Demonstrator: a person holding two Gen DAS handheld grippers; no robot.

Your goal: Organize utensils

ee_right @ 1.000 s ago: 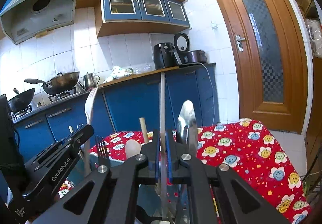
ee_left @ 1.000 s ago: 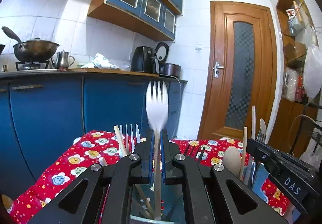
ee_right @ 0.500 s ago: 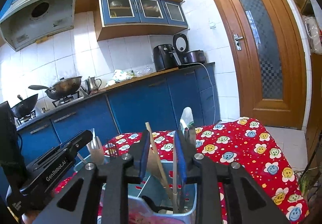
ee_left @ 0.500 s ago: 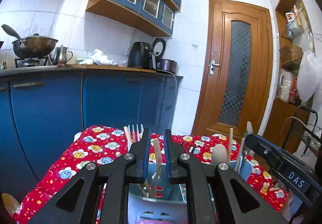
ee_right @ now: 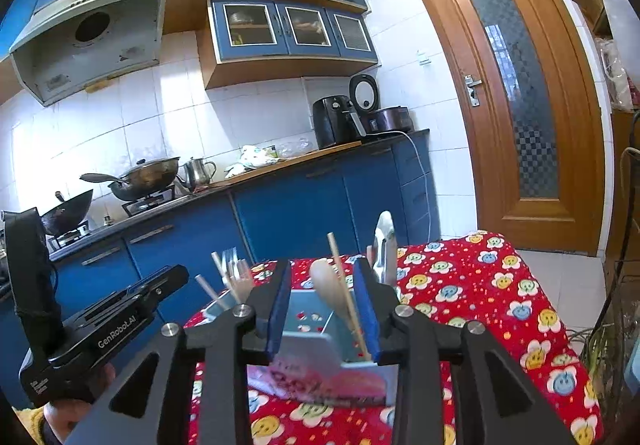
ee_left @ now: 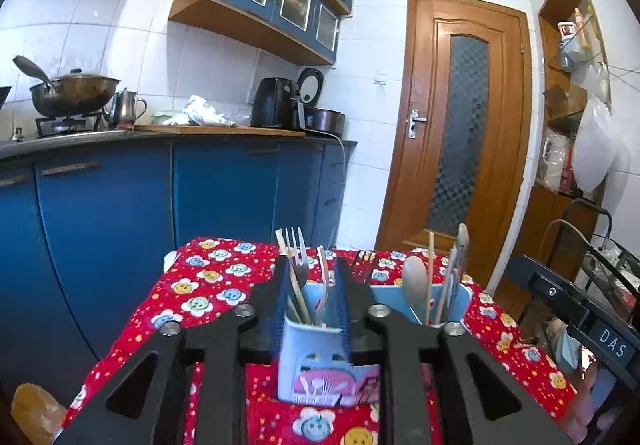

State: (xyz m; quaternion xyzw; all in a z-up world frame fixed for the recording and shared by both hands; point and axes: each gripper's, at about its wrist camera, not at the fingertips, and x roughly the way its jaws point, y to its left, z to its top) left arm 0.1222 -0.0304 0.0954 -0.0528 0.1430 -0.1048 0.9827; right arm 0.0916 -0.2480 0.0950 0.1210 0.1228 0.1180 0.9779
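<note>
Both the left gripper (ee_left: pixel 310 301) and right gripper (ee_right: pixel 322 303) have just been opening, nothing is held between the parted jaws, since fork (ee_left: pixel 298 257) and chopstick (ee_right: pixel 347 293) are parked upright in the blue utensil holder (ee_left: pixel 316 361).

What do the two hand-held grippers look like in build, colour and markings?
Both are black, with angular linkage arms that have triangular cut-outs, silver pivot screws, and blue pads lining the fingers. The left hand-held gripper has a body printed "GenRobot.AI" in white, as the right wrist view shows. The right hand-held gripper carries a "DAS" label on its body, seen from the left wrist view.
</note>
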